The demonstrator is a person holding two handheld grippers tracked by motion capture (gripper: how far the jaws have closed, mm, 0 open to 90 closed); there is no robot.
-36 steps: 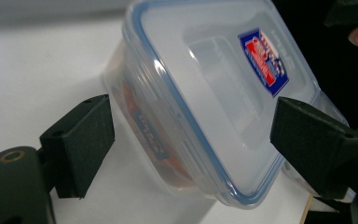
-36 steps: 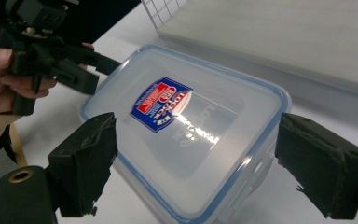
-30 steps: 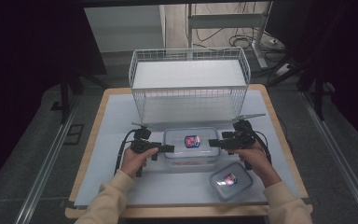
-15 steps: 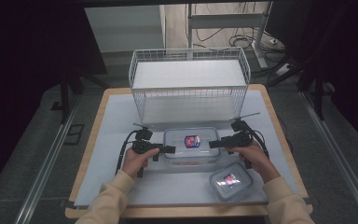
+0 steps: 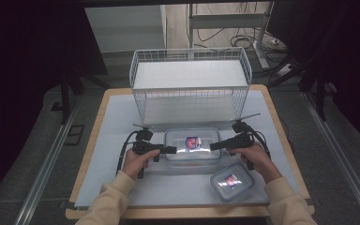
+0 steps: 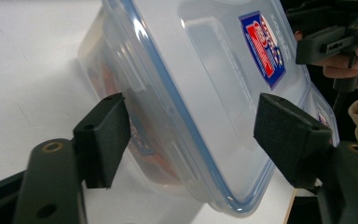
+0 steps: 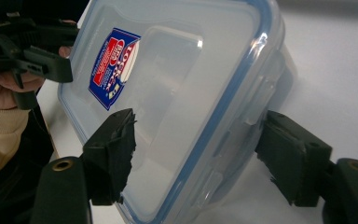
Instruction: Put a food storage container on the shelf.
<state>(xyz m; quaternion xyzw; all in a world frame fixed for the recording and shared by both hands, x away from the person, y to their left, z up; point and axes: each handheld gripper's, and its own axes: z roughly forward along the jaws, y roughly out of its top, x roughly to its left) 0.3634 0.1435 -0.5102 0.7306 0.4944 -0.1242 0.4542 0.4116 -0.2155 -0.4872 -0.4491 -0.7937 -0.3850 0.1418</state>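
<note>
Two grippers bracket one clear lidded box (image 5: pixel 192 145): the left gripper (image 5: pixel 168 150) at its left end, the right gripper (image 5: pixel 215 146) at its right end. Both have just been closing, with the box end between the jaws. In the left gripper view the left gripper (image 6: pixel 193 123) has one jaw near the box wall and the other above the lid, a gap showing at each, so it is spread around the box, not yet pinching. In the right gripper view the right gripper (image 7: pixel 198 140) looks the same: jaws either side of the blue-sealed rim, not clearly pressing.

To do this well, I judge both sides should bite on the lid and base evenly, then lift level and together so the box does not twist.

Counted: two lidded boxes, the second, smaller box (image 5: pixel 232 182) just right of and nearer than the right gripper; one white wire basket (image 5: pixel 190 55) beyond both grippers; one desk (image 5: pixel 98 154).
</note>
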